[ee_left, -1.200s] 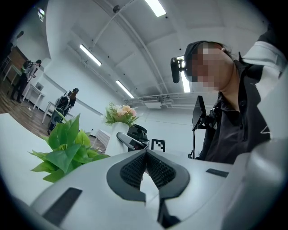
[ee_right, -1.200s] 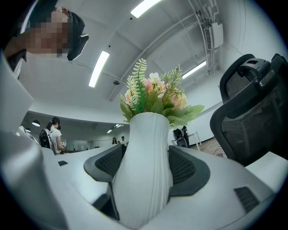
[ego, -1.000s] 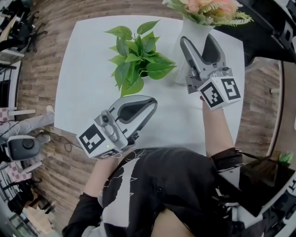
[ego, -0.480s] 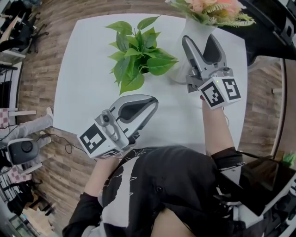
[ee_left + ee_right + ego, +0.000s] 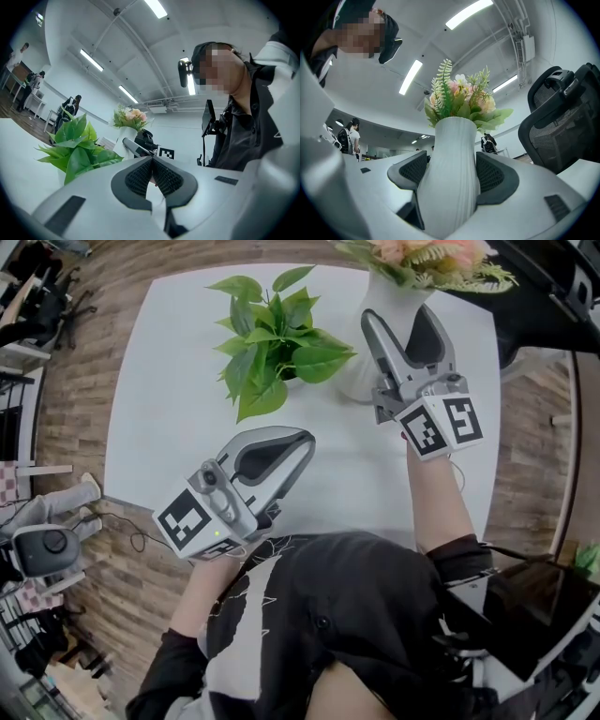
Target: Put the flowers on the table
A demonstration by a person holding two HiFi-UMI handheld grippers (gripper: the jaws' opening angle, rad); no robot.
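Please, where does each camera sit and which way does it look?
Head view: on the head, looking down at the table; left gripper, right gripper and torso show.
Left gripper view: rides that gripper, faces the plant; shut fingers show.
Right gripper view: rides that gripper, faces the vase between its fingers.
All share the vase.

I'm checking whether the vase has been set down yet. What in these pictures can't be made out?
Base of the vase: right gripper view, hidden behind the right tool's own body; head view shows only part of it, so contact with the table is unclear.
Tops of the flowers: head view, cut off by the upper edge.
Pot of the green plant: head view, covered by its leaves.
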